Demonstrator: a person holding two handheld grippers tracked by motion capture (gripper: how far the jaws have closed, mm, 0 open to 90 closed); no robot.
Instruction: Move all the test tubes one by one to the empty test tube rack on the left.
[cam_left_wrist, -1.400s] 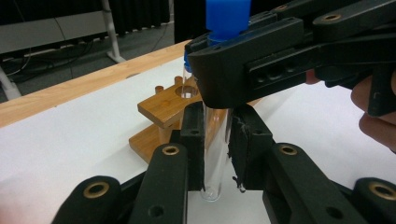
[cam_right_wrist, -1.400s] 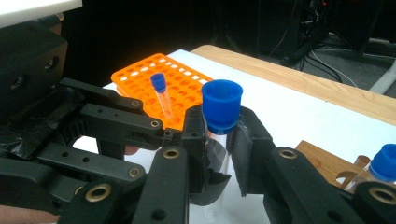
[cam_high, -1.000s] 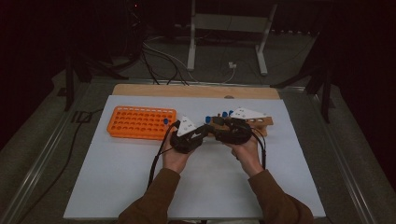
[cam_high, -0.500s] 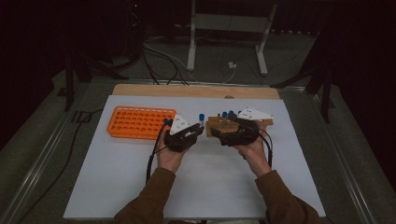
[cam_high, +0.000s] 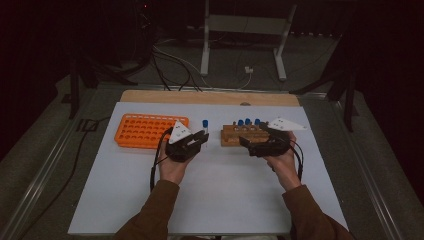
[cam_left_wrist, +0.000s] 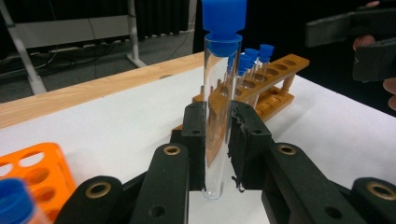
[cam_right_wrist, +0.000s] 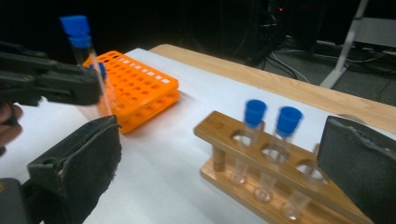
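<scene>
Dark floor, loose cables and a metal stand lie beyond the far edge of the white worktop (cam_high: 220, 195) where I am working. My left hand-held gripper (cam_high: 199, 140) is closed on a clear tube (cam_left_wrist: 218, 116) with a blue cap (cam_left_wrist: 224, 18); the pads clamp its lower part, the tube stands upright between them, and its rounded bottom hangs just below the jaws. From above, that tube sits between the orange rack (cam_high: 145, 131) on the left and the wooden rack (cam_high: 242, 135) on the right, closer to the orange one. My right hand-held gripper (cam_high: 255, 145) has just been opening and now stands wide, nothing between its pads, beside the wooden rack, where other blue-capped tubes (cam_right_wrist: 254, 135) stand in their holes. I judge the tube light and stiff, but smooth-walled and slick, and breakable if it is glass, which I cannot tell from here. A low grip leaves the capped end tall above the jaws, so it could tip or swing if I move fast. I would hold it on the straight wall, never on the cap, which might pull off, and squeeze only enough to stop slipping. Lowering it into a hole of the orange rack needs it kept vertical, so the bottom does not catch on the rim.
</scene>
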